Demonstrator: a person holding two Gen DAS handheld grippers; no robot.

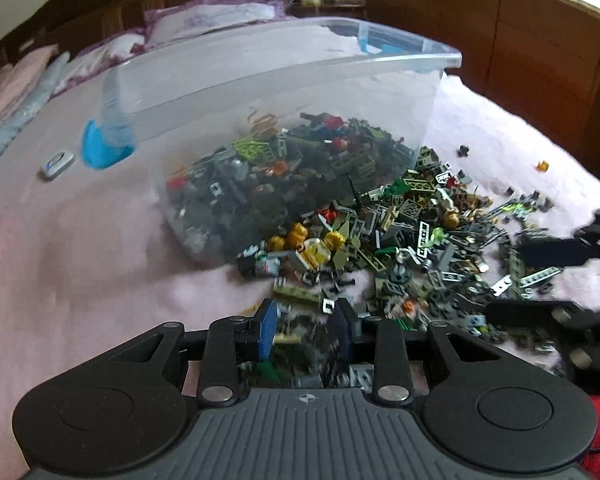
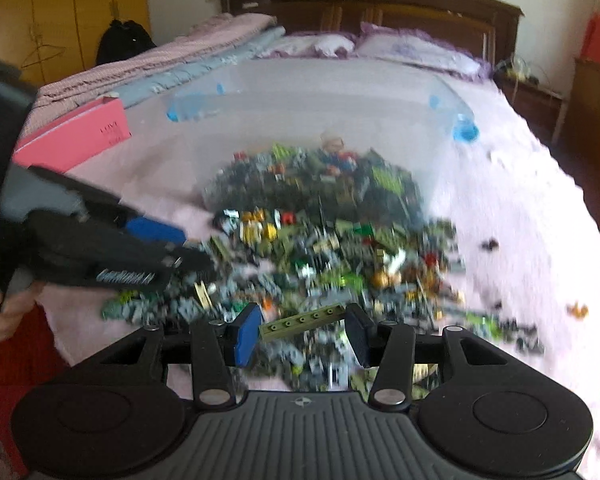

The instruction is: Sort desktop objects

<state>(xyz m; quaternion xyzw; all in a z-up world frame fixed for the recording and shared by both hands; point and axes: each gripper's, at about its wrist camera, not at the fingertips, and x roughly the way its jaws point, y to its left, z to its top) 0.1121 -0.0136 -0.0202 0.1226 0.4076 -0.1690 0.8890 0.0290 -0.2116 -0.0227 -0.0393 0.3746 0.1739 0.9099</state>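
Holding the left gripper (image 1: 306, 326) narrowly parted over the near fringe of the brick pile (image 1: 400, 240), clamping nothing (a small tan piece sitting by one pad). Pinching an olive brick (image 2: 300, 319) end to end in the right gripper (image 2: 302, 330), low over the same pile on the bedspread (image 1: 80, 260). Judging this as mid-pick; next, probably lifting clear and carrying that brick to its own spot. Finding open room leftward, toward the pink box (image 2: 72, 136); minding the tipped clear bin (image 1: 300, 68) ahead and strays nearing the bed's right edge.
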